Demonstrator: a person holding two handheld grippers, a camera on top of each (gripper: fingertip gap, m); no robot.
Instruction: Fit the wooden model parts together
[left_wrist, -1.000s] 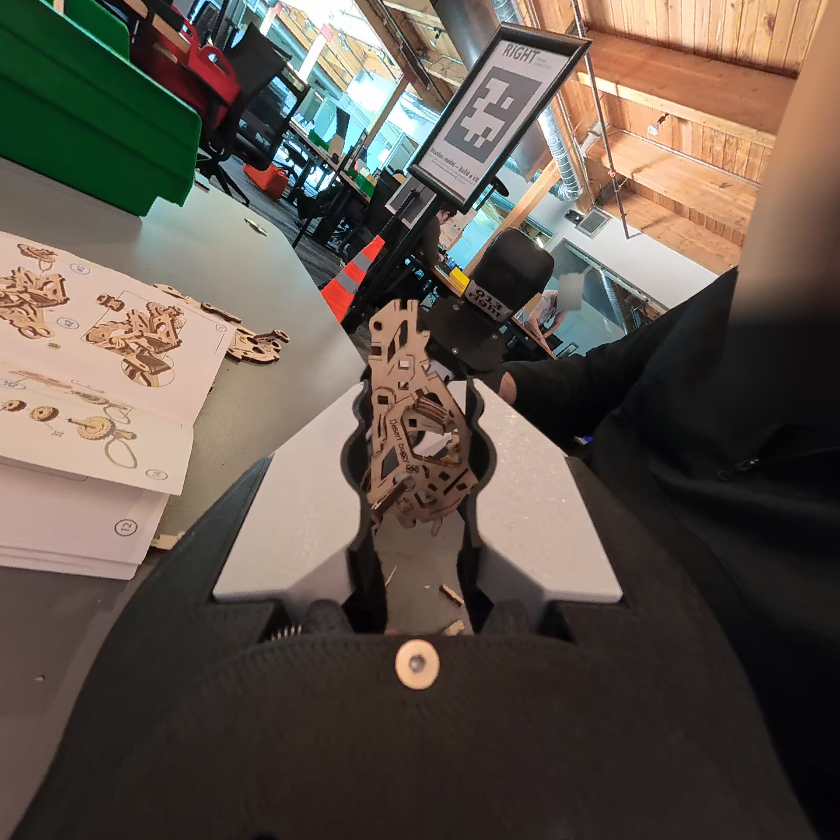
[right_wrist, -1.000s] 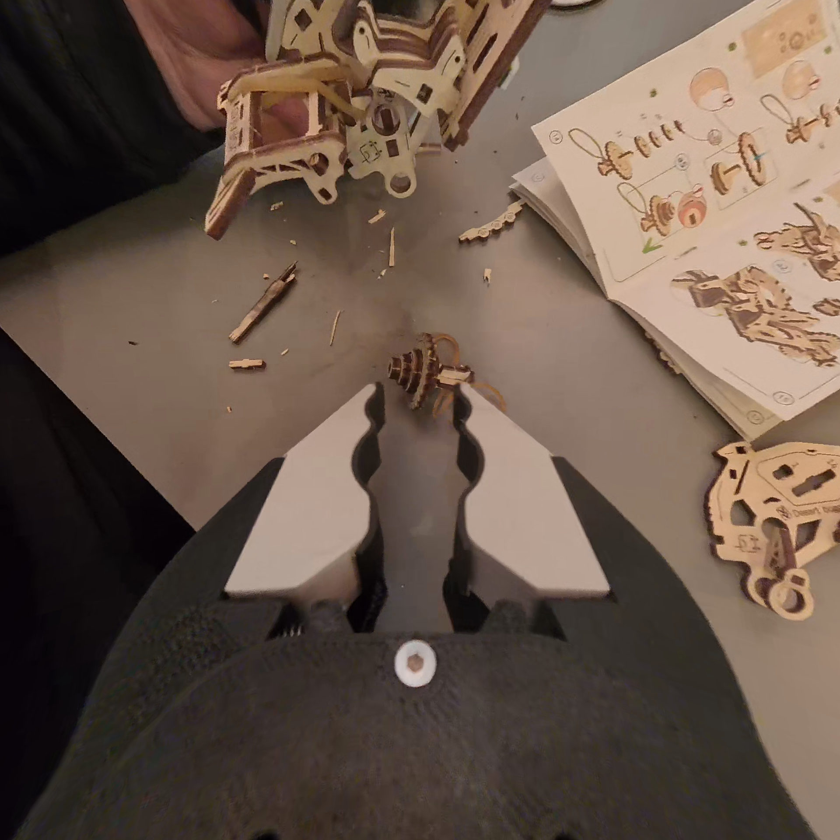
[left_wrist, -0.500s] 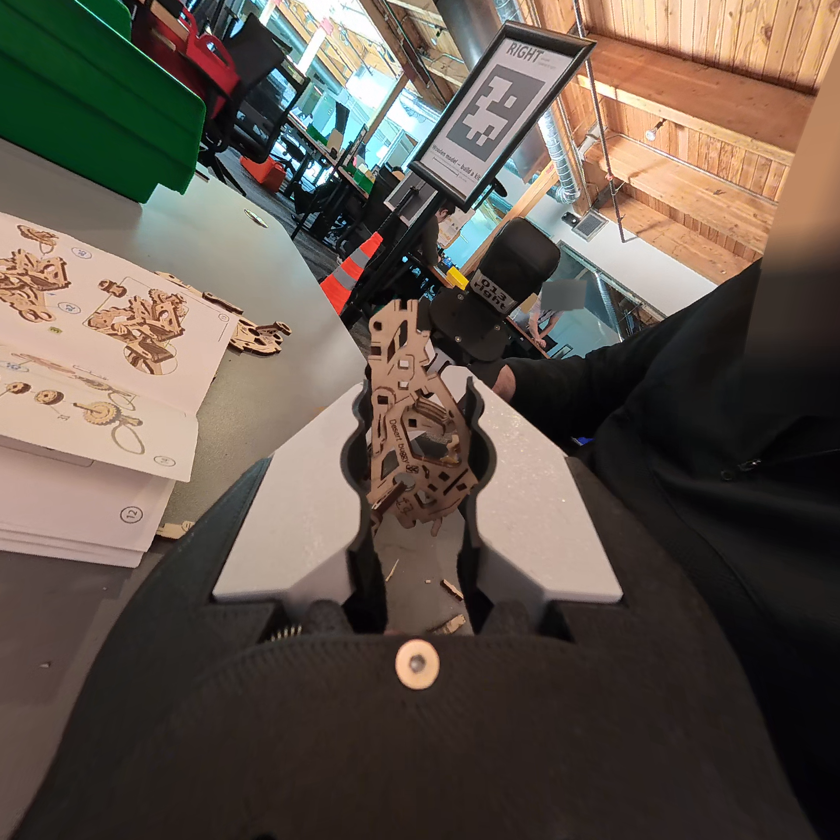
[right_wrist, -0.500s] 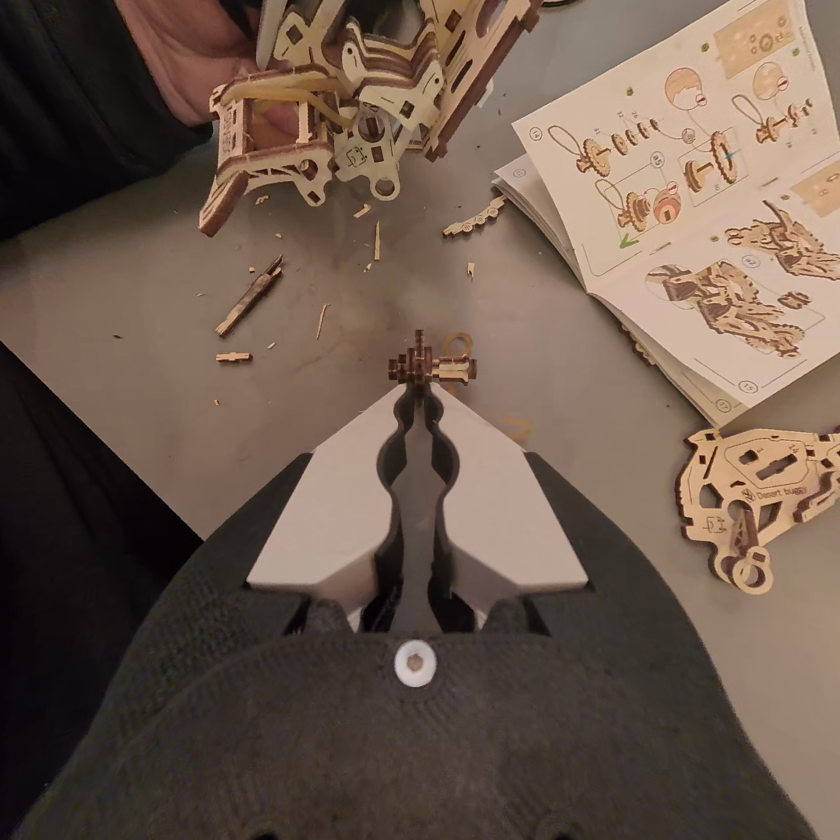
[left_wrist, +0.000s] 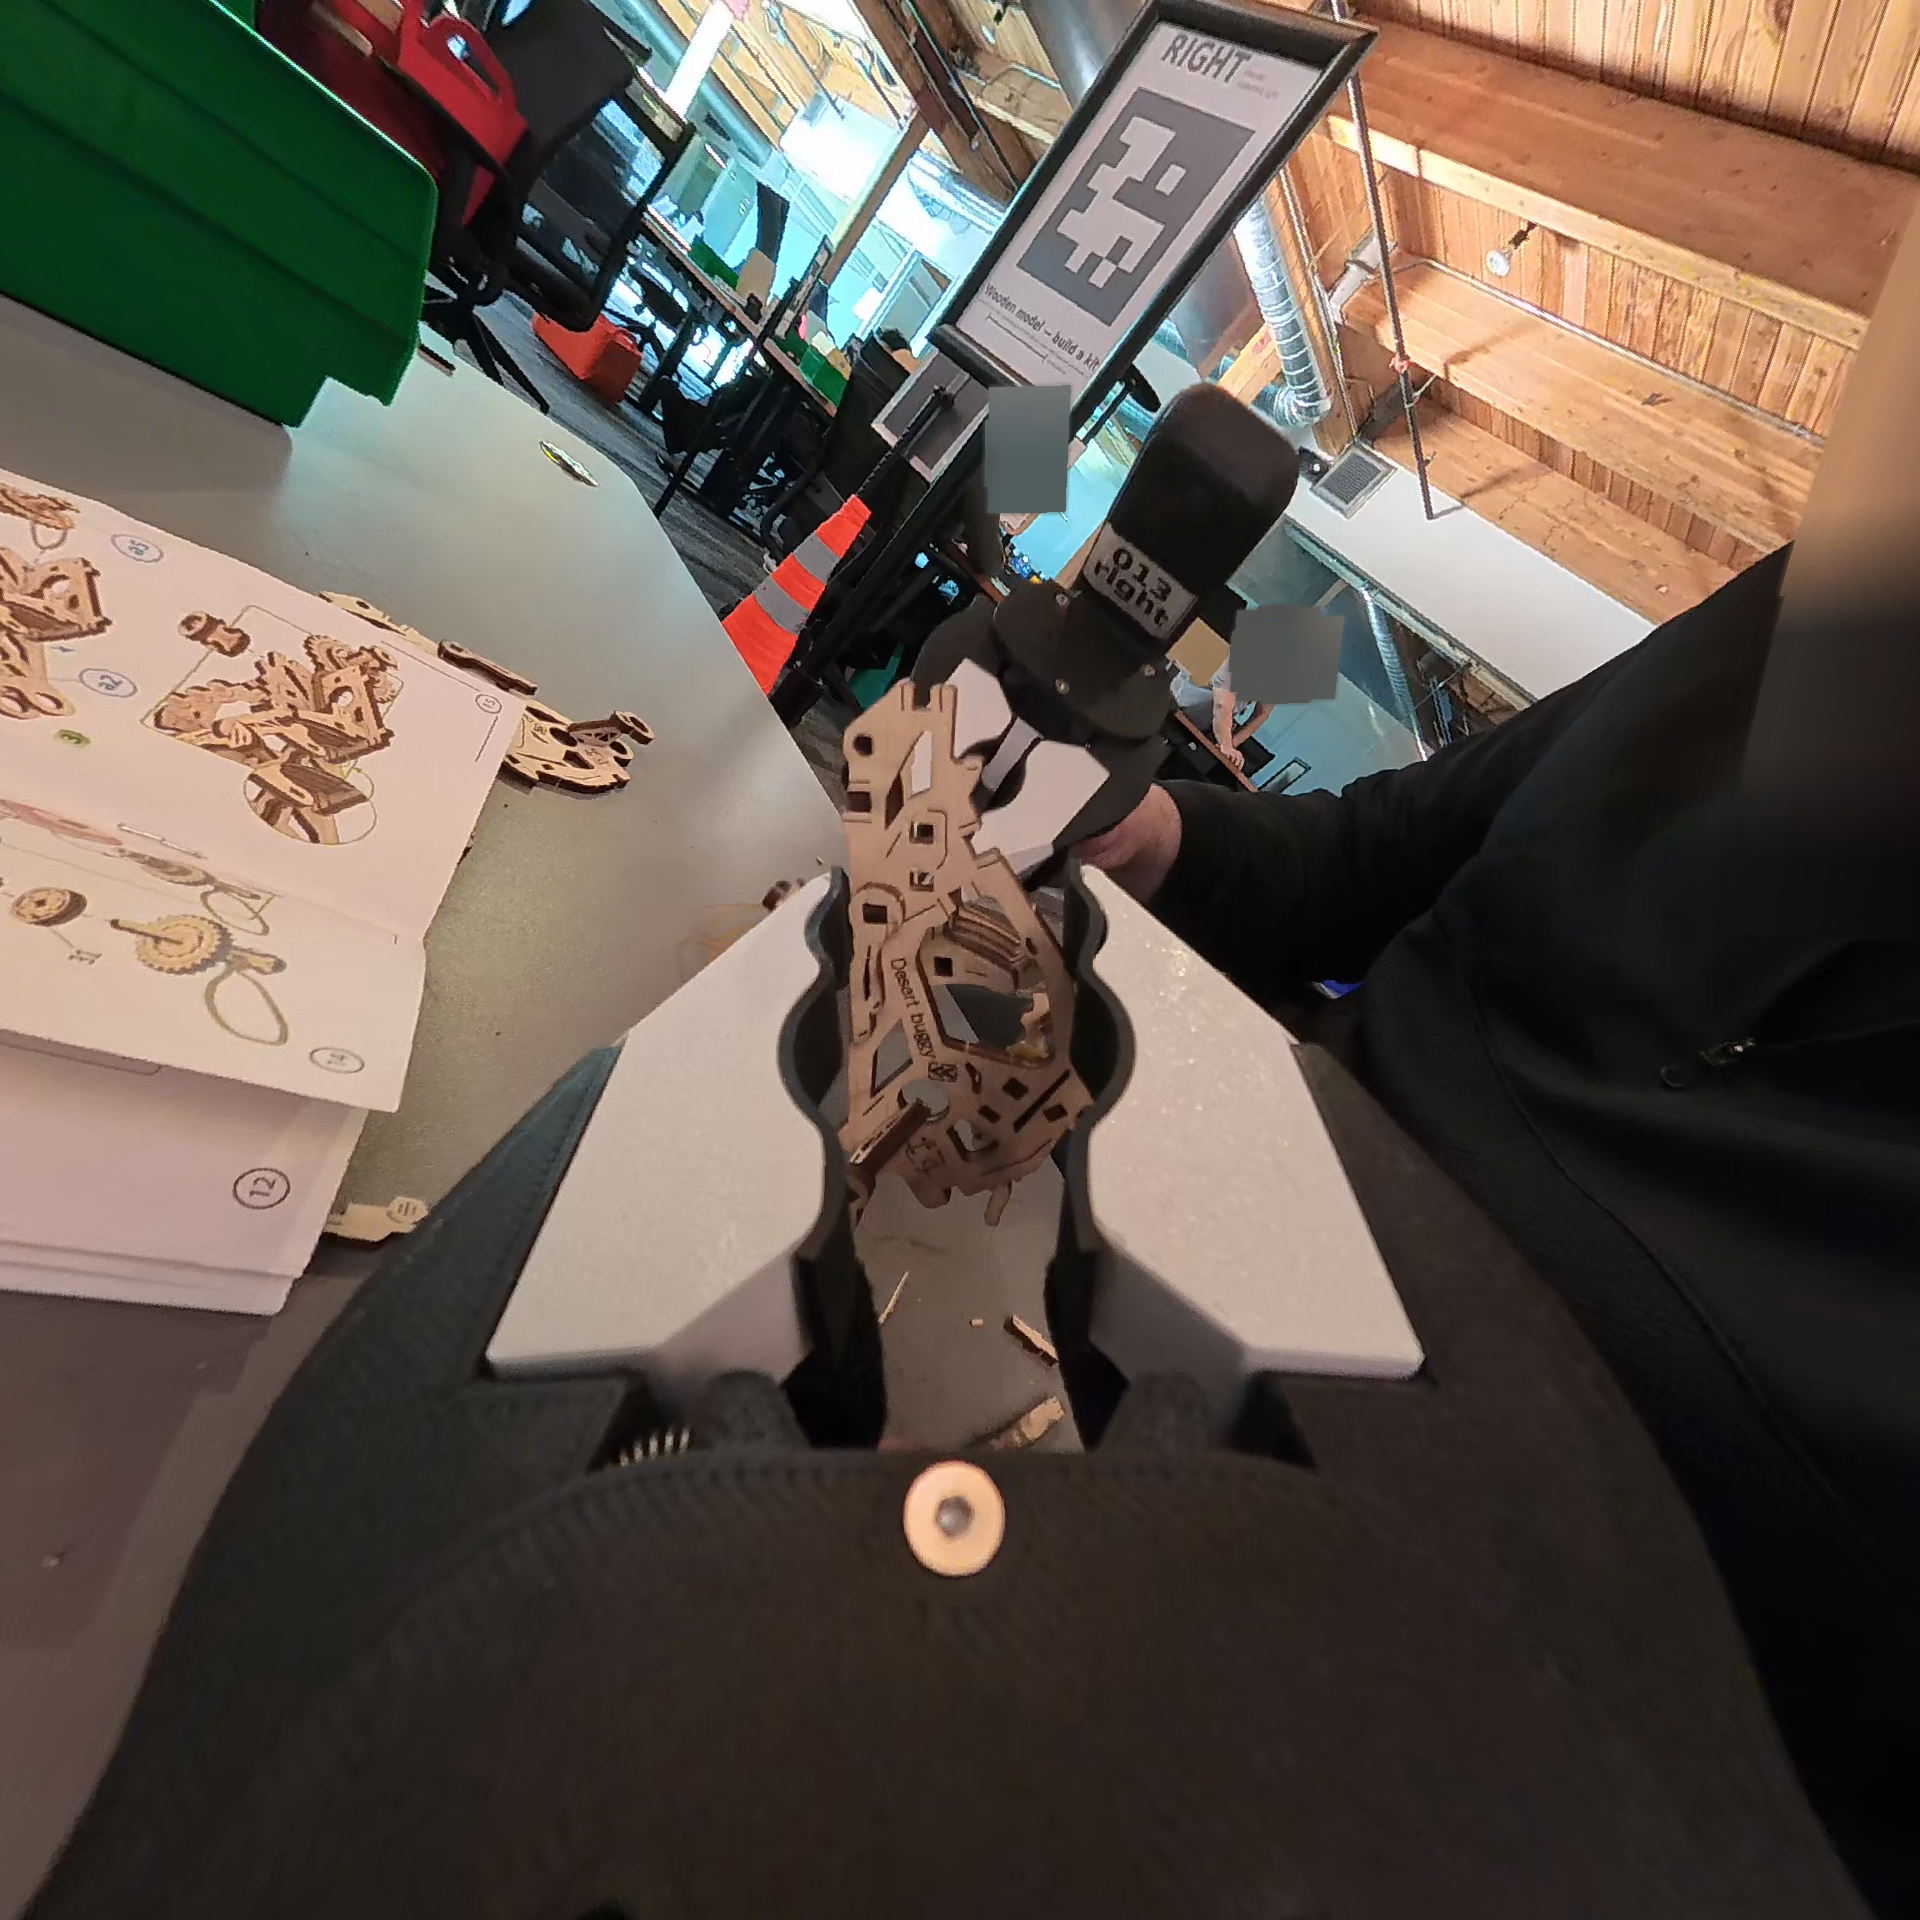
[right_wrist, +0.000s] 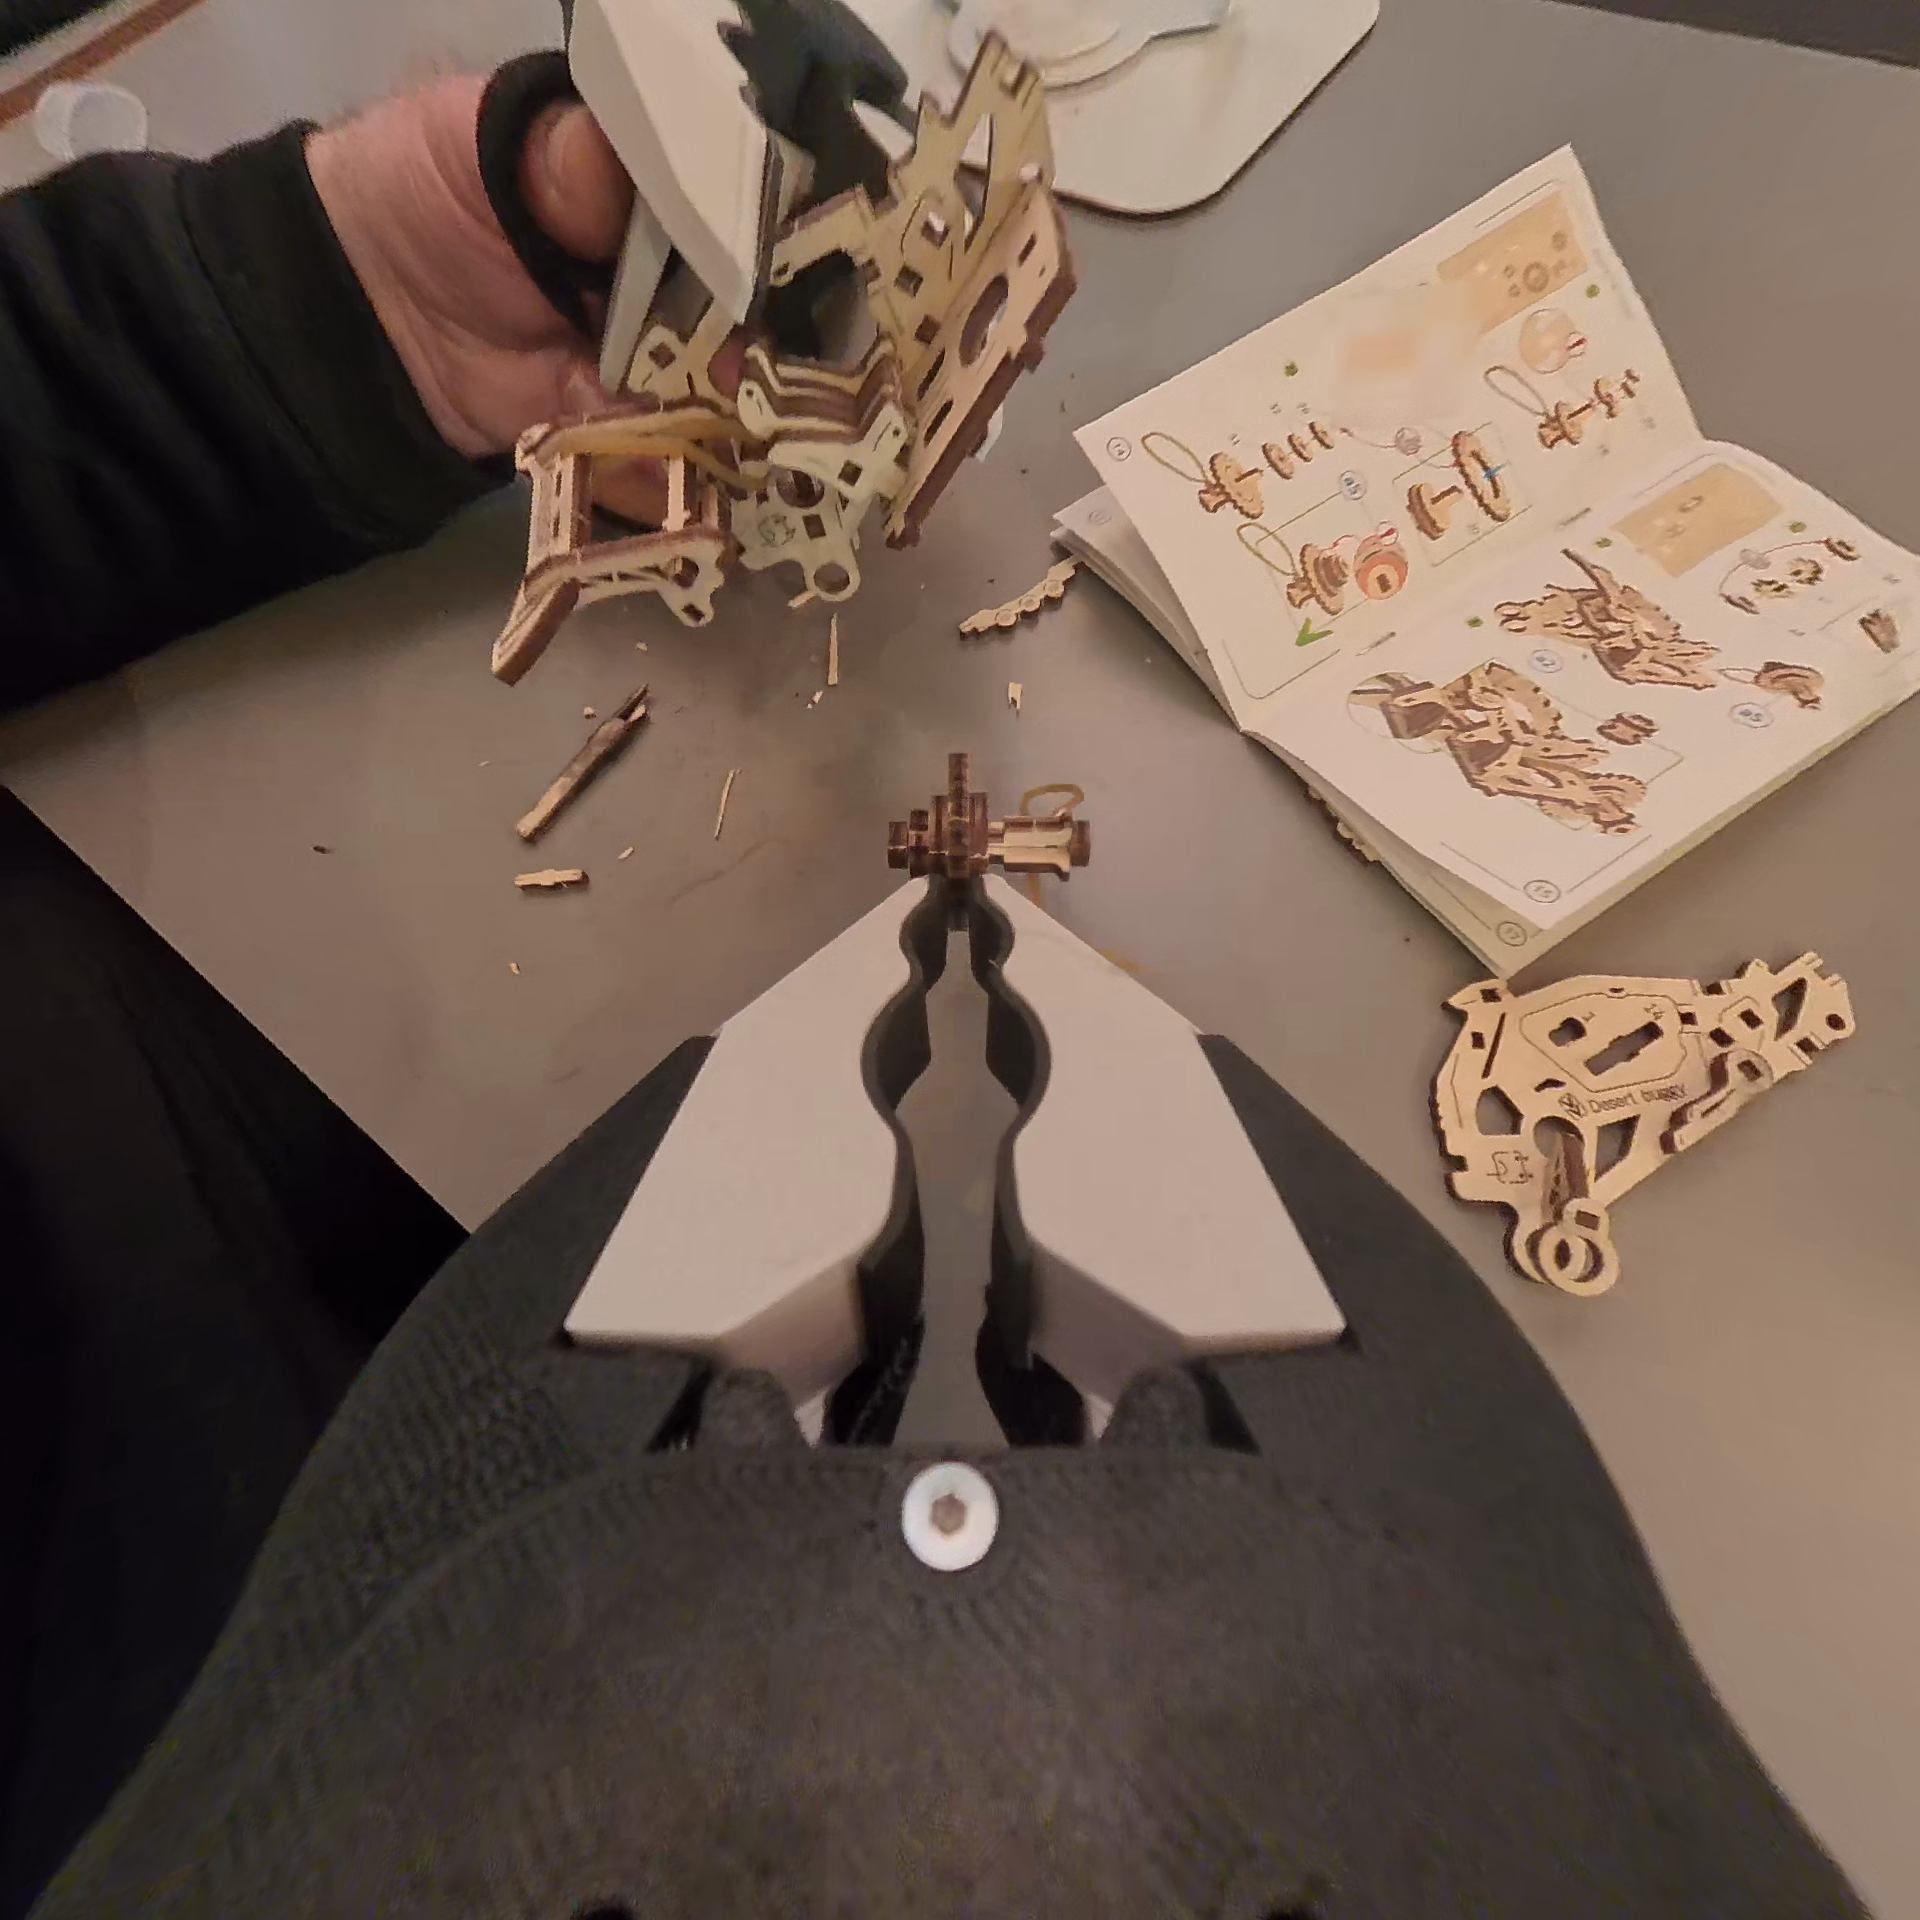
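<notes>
My left gripper (left_wrist: 951, 894) is shut on a part-built wooden buggy body (left_wrist: 951, 997) and holds it upright above the table. It also shows in the right wrist view (right_wrist: 790, 416), top left, with the left gripper (right_wrist: 686, 208) and a hand around it. My right gripper (right_wrist: 958, 888) is shut on a small wooden gear-and-axle piece (right_wrist: 982, 836), held by its gear above the grey table (right_wrist: 416, 935). A rubber band (right_wrist: 1049, 800) hangs off the axle. In the left wrist view the right gripper (left_wrist: 1013, 769) is just behind the body.
An open instruction booklet (right_wrist: 1507, 582) lies at the right, also in the left wrist view (left_wrist: 208, 831). A flat wooden side panel (right_wrist: 1621, 1101) lies below it. Wood slivers and a stick (right_wrist: 582, 764) litter the table. A green bin (left_wrist: 187, 187) and a sign stand (left_wrist: 1143, 187) stand behind. My hands' fingertips stand some 8 centimeters from each other. Both grippers' tips are roughly 15 centimeters from the stick (right_wrist: 582, 764).
My right gripper closed on the gear-and-axle piece and lifted it off the table. The left gripper and the buggy body came lower and nearer in the right wrist view.
</notes>
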